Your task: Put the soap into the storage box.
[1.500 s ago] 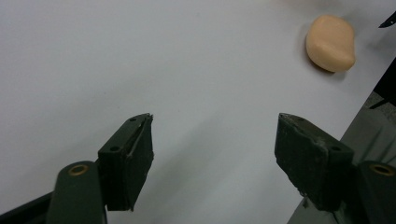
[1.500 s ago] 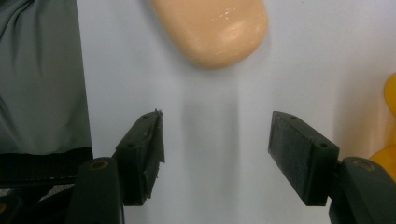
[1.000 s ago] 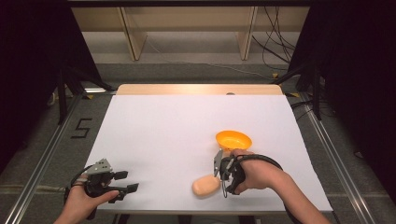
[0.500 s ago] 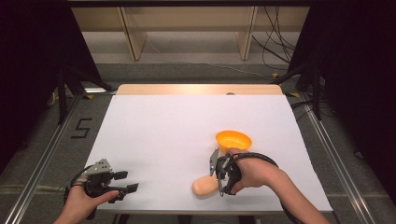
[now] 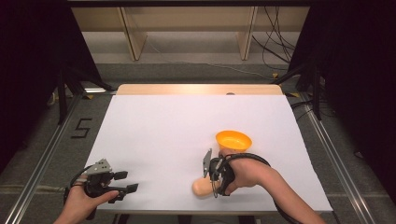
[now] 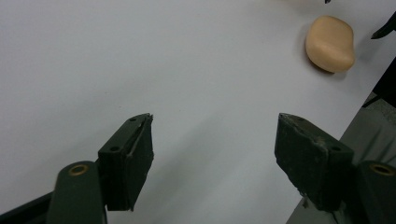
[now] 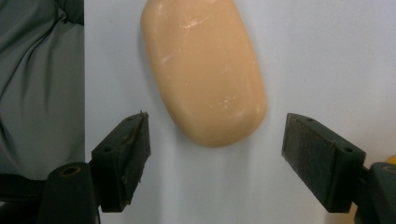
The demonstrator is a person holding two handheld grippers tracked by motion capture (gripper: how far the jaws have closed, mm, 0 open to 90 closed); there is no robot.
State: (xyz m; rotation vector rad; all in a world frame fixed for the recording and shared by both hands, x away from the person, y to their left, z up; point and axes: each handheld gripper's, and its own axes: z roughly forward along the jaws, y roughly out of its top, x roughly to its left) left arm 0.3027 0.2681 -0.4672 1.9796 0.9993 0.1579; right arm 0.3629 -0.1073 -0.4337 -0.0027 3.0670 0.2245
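A tan, rounded soap-like lump (image 5: 201, 187) lies near the table's front edge, right of centre. My right gripper (image 5: 212, 179) hovers right over it, open, with the lump (image 7: 204, 67) just ahead of and between the spread jaws, untouched. An orange bowl (image 5: 233, 140) stands just behind the right hand. My left gripper (image 5: 125, 182) rests open at the front left corner with nothing between its jaws; from it the lump (image 6: 329, 43) lies far off at the upper right.
A white sheet covers the table (image 5: 177, 126), with a wooden strip (image 5: 201, 89) along the far edge. Metal rails (image 5: 42, 154) run along both sides. Shelving legs and cables stand on the floor beyond the table.
My right gripper has shifted slightly forward and down toward the lump. The left gripper has stayed put.
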